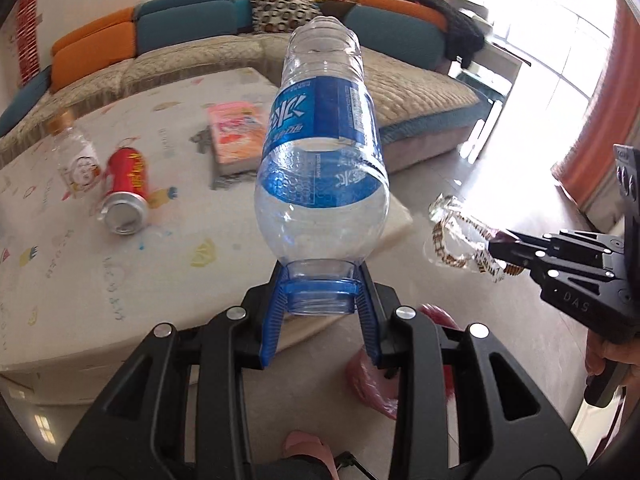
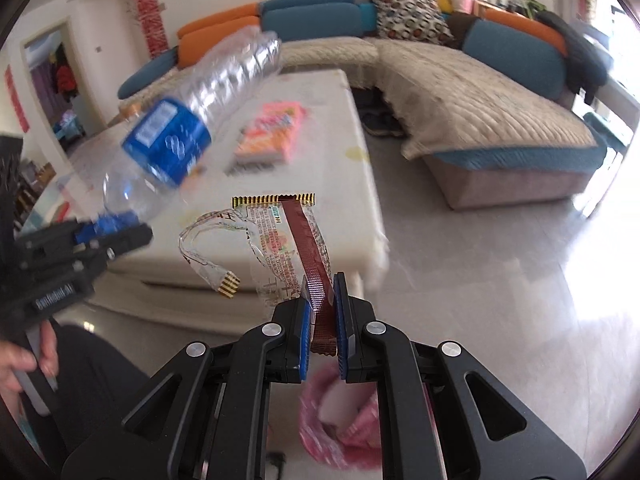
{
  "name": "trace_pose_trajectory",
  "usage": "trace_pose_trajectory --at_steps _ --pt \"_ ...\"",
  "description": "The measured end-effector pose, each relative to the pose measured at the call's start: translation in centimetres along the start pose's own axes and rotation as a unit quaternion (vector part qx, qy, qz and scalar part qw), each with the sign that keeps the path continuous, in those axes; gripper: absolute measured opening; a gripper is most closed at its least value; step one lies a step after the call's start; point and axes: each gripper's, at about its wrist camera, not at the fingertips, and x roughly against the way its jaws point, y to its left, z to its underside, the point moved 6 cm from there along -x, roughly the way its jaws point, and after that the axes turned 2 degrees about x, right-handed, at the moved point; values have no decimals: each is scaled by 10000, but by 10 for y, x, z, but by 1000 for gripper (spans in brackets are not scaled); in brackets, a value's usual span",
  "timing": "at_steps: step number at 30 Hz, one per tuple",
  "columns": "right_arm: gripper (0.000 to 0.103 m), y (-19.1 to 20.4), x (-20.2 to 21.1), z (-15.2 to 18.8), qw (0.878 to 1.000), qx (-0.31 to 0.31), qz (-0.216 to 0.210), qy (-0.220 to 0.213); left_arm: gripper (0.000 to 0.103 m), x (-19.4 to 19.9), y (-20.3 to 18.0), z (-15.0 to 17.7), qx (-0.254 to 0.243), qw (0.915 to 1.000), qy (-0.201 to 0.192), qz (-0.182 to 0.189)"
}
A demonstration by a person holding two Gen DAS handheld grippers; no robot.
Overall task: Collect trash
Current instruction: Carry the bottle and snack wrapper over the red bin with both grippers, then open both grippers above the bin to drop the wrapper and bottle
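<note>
My left gripper [image 1: 320, 292] is shut on the neck of an empty clear plastic bottle [image 1: 324, 152] with a blue label, which sticks up and away from the camera. The same bottle [image 2: 188, 128] shows blurred at the left of the right wrist view, held by the left gripper [image 2: 116, 232]. My right gripper [image 2: 322, 292] is shut on a clear snack wrapper [image 2: 280, 240] with a brown strip and yellow-black edges. That wrapper [image 1: 460, 240] hangs from the right gripper [image 1: 498, 248] at the right of the left wrist view. A pink trash bag [image 2: 340, 420] lies open on the floor below the right gripper.
On the white patterned table [image 1: 60, 280] lie a red can [image 1: 124, 196], a clear bottle with a gold cap [image 1: 76, 152] and a pink-orange packet [image 1: 236, 136]. A sectional sofa [image 2: 480, 92] stands behind the table. Grey tiled floor [image 2: 480, 300] spreads to the right.
</note>
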Motion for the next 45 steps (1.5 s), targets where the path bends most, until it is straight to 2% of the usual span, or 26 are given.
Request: trace_pose_trajectory --at_steps 4,9,15,23,29,33,37,39,42,45 --pt "11 -33 2 50 9988 -346 179 287 31 -12 -45 23 -424 9984 256 269" --pt "11 -68 -5 106 9946 -767 326 613 31 -32 -86 53 -663 9944 595 570" --pt "11 -95 -27 148 9878 -1172 414 943 31 -58 -123 87 -1039 9860 1004 831" --pt "11 -112 -87 184 9758 -1513 485 1505 31 -90 -136 109 -1092 9795 1384 975" --pt "11 -117 -132 205 9672 -1576 602 1901 31 -99 -134 122 -1066 9784 1528 899" --pt "12 -115 -146 223 9624 -1604 587 2111 31 -101 -132 125 -1051 9783 1573 846" --pt "15 -114 -149 227 9599 -1688 567 2167 31 -101 -130 128 -1067 9778 1612 809" --pt "25 -116 -150 229 9585 -1778 499 2172 31 -101 -130 129 -1079 9772 1637 817" --pt "33 -118 -142 226 9603 -1812 528 2054 31 -101 -131 131 -1105 9766 1655 813" --pt "34 -122 -132 221 9615 -1860 538 1952 31 -100 -133 132 -1158 9759 1662 812"
